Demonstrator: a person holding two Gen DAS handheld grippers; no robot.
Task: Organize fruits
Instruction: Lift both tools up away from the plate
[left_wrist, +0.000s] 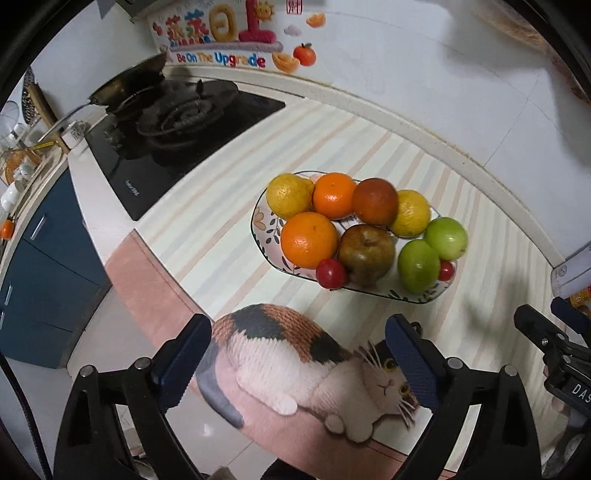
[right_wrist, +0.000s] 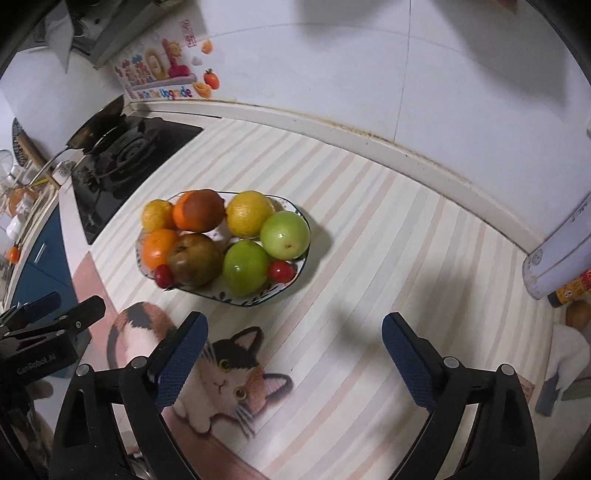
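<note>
One patterned plate (left_wrist: 260, 221) sat on the striped mat (left_wrist: 207, 236) and held ten fruits. Two were yellow lemons (left_wrist: 290, 195), one at the far left and one toward the right. Two were bright oranges (left_wrist: 309, 240), and one darker, reddish orange (left_wrist: 375, 202) lay between the lemons. One brownish apple (left_wrist: 366, 254) sat near the middle. Two green fruits (left_wrist: 419, 265) lay at the right end, touching each other. Two small red tomatoes (left_wrist: 331, 273) sat on the near edge. One printed cat (left_wrist: 295, 369) showed on the mat, and one gas stove (left_wrist: 173, 122) stood at the far left.
</note>
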